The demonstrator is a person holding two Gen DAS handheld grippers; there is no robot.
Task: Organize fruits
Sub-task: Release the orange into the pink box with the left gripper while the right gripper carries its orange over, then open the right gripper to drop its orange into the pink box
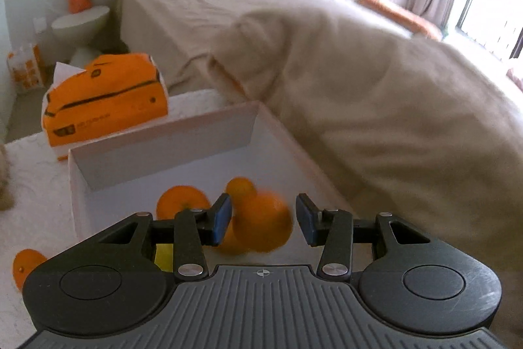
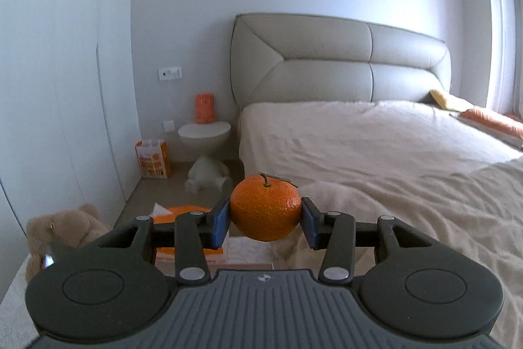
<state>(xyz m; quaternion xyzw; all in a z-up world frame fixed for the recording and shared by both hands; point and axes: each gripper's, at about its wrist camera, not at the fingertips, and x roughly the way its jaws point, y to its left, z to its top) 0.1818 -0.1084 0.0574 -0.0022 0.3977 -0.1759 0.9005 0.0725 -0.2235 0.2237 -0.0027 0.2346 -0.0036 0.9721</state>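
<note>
Right wrist view: my right claw (image 2: 265, 219) grips a stemmed orange (image 2: 265, 207) aloft, near the bed (image 2: 376, 139). Left wrist view: my left claw (image 1: 264, 222) hangs open, empty, above blurred oranges (image 1: 261, 226) in the white box (image 1: 163, 146).

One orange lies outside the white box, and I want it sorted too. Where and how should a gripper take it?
Grip the loose orange across its widest middle, coming from above with the jaws on opposite sides. It is round, sits on the white surface, and nothing crowds it except the box wall beside it.
</note>
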